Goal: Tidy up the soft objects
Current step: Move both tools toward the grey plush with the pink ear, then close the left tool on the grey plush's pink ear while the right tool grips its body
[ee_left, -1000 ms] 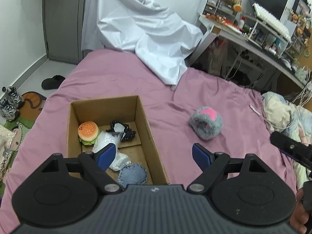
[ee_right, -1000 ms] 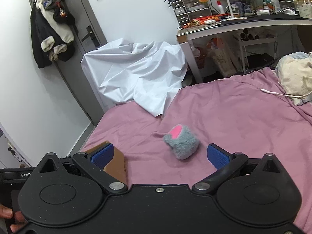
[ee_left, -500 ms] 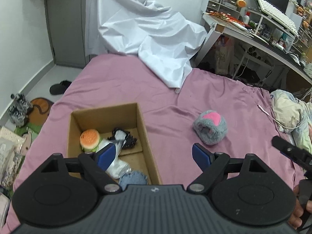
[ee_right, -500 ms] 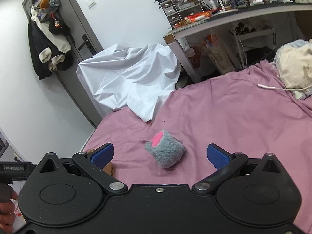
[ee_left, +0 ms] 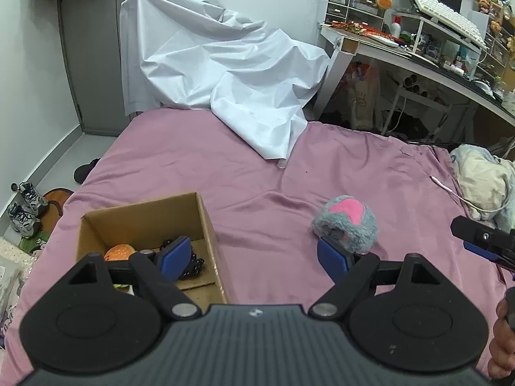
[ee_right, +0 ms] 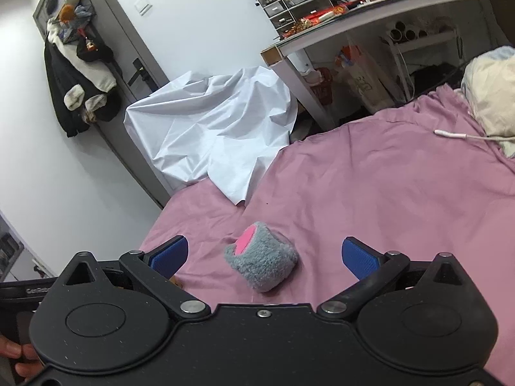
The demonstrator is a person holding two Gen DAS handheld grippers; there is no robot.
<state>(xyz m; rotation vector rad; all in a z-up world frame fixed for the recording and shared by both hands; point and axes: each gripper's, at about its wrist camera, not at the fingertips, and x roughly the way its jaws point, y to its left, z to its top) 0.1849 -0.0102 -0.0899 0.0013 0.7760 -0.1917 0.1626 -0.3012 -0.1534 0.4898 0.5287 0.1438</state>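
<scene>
A fluffy grey toy with a pink patch [ee_left: 346, 223] [ee_right: 262, 259] lies on the purple bed sheet [ee_left: 257, 173]. My right gripper [ee_right: 264, 255] is open and hovers in front of the toy, which shows between its blue pads without contact. My left gripper [ee_left: 254, 259] is open too, over the sheet between the toy and an open cardboard box [ee_left: 206, 225]. The box holds a burger toy [ee_left: 119, 251] and a black item [ee_left: 190, 262]; the rest of its contents are hidden behind my left gripper. The right gripper's fingertip [ee_left: 476, 231] shows at the right edge of the left wrist view.
A crumpled white sheet [ee_left: 225, 80] drapes over the far end of the bed. A cluttered desk [ee_left: 418, 54] stands at the back right. A cream blanket [ee_left: 482, 180] and a white cable [ee_right: 457, 135] lie at the right. Shoes [ee_left: 24, 209] sit on the floor at the left.
Both grippers have drawn back and tilted, so the box and the toy have slid lower in the views. In the right wrist view the toy has shifted left, between the pads. Both stay open.
</scene>
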